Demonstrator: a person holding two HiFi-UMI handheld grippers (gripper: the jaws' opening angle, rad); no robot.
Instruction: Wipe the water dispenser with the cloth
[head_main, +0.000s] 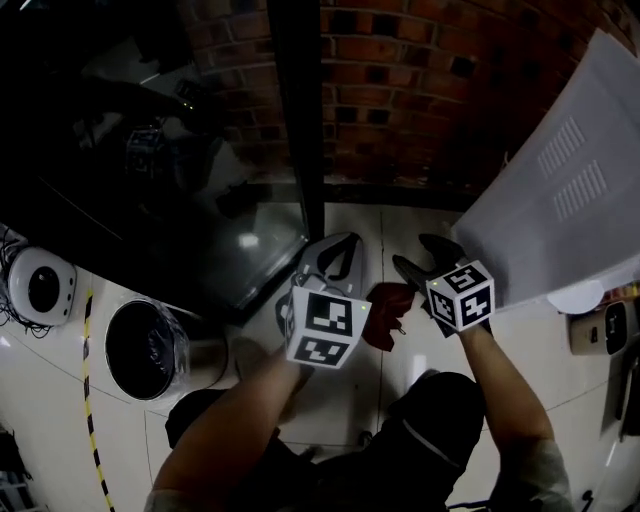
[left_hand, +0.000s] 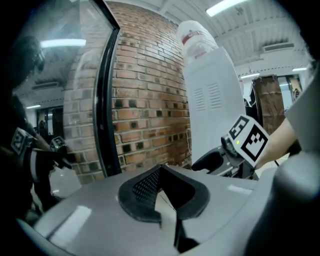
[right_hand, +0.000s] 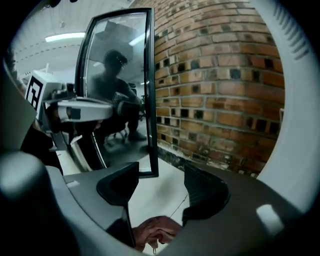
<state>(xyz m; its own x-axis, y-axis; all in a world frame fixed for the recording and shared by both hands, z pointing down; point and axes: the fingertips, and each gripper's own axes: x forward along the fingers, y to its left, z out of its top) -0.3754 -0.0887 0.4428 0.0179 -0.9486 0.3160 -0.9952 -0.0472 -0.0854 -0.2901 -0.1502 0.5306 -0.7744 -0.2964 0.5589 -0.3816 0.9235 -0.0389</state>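
Note:
A crumpled red cloth (head_main: 385, 312) lies on the pale tiled floor between my two grippers. The right gripper view shows the cloth (right_hand: 156, 232) just below and behind the jaws, and no pad touches it. My right gripper (head_main: 420, 258) (right_hand: 157, 182) is open, its jaws wide apart over bare floor. To its left, my left gripper (head_main: 340, 245) (left_hand: 160, 172) is shut with nothing in it. The white water dispenser (head_main: 560, 180) (left_hand: 210, 100) stands at the right, with a bottle (left_hand: 196, 37) on top.
A brick wall (head_main: 420, 90) runs behind the dispenser. A glass door with a black frame (head_main: 298, 120) stands left of it. A round dark bin (head_main: 145, 350) and a white round device (head_main: 40, 285) sit on the floor at the left.

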